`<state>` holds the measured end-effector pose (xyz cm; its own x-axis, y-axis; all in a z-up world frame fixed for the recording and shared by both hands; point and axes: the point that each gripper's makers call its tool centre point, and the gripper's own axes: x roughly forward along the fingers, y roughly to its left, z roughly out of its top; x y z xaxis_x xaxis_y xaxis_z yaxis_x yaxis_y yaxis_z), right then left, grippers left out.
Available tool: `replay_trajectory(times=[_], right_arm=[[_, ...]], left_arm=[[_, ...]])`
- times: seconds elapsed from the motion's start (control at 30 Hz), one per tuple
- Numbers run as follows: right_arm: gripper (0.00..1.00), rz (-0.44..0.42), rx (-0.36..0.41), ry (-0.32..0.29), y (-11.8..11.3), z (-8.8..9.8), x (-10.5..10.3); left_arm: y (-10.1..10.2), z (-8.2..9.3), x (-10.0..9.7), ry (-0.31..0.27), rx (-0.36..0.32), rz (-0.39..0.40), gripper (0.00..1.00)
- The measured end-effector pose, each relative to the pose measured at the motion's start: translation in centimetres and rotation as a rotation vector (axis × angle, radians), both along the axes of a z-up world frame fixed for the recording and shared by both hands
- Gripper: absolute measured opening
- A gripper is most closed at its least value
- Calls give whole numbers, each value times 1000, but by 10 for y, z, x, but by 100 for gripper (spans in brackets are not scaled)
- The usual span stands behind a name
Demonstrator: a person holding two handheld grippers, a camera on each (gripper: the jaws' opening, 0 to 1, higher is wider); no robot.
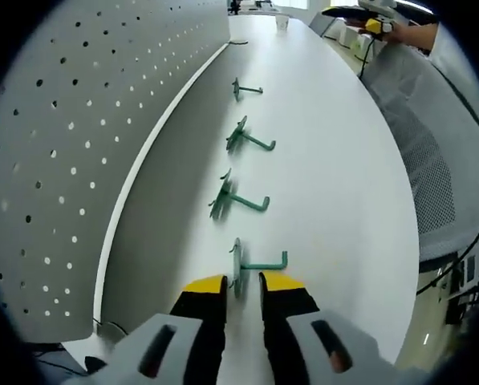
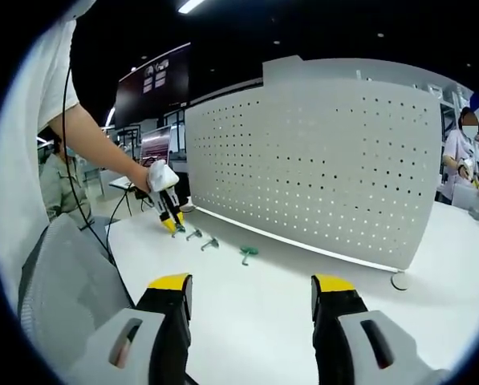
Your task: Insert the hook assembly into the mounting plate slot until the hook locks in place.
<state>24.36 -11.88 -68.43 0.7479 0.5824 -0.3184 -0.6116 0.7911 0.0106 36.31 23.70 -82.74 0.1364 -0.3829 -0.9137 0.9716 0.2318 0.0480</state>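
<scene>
1. The pegboard (image 1: pixel 71 144) stands upright along one edge of the worktop (image 1: pixel 335 184); in the right tongs' view it (image 2: pixel 319 168) rises as a wide perforated wall behind the white top (image 2: pixel 287 297). This looks to be the mounting plate, its holes serving as the slots.

2. Four green hooks lie in a row on the worktop, running away from the left tongs and parallel to the board's foot, each just beside the board but not in it.

3. The nearest hook (image 1: pixel 255 263) lies straight ahead of the left tongs (image 1: pixel 243 290), its flat base plate standing on edge right at the gap between the yellow tips, its arm pointing away from the board. The next hook (image 1: pixel 237 199), the third hook (image 1: pixel 247 138) and the far hook (image 1: pixel 245 90) lie further along the same line.

4. The left tongs are set narrow, the tips flanking the base plate; whether they already pinch it I cannot tell.

5. The right tongs (image 2: pixel 251 293) are wide apart and carry nothing, hanging over bare worktop well away from the row. From there the left tongs (image 2: pixel 172 218) show at the near end of the hooks (image 2: pixel 247 253).

6. The left tongs are plainly the nearer. My judgement: they should close on the base plate, lift, then turn it toward the board, which lies to their left.
</scene>
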Motion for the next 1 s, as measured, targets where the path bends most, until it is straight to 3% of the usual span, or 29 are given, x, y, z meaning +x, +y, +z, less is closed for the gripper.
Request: replay_trajectory(times=[0.13,0.17,0.27,0.63,0.9,1.0], right_arm=[[58,2,5,-1,0,1,0],[58,2,5,-1,0,1,0],[59,8,5,0,1,1,-1],[59,16,2,2,2,0,-2],[59,10,4,-2,0,0,-2],[59,13,4,-1,1,0,-2]], left_arm=[[2,-1,4,-26,14,10,7],[1,-1,5,-54,28,-49,6],[1,0,5,-26,21,4,5],[2,-1,5,-52,29,3,2],[-8,16,10,-102,-78,47,2],[-11,23,13,-127,-88,45,2]])
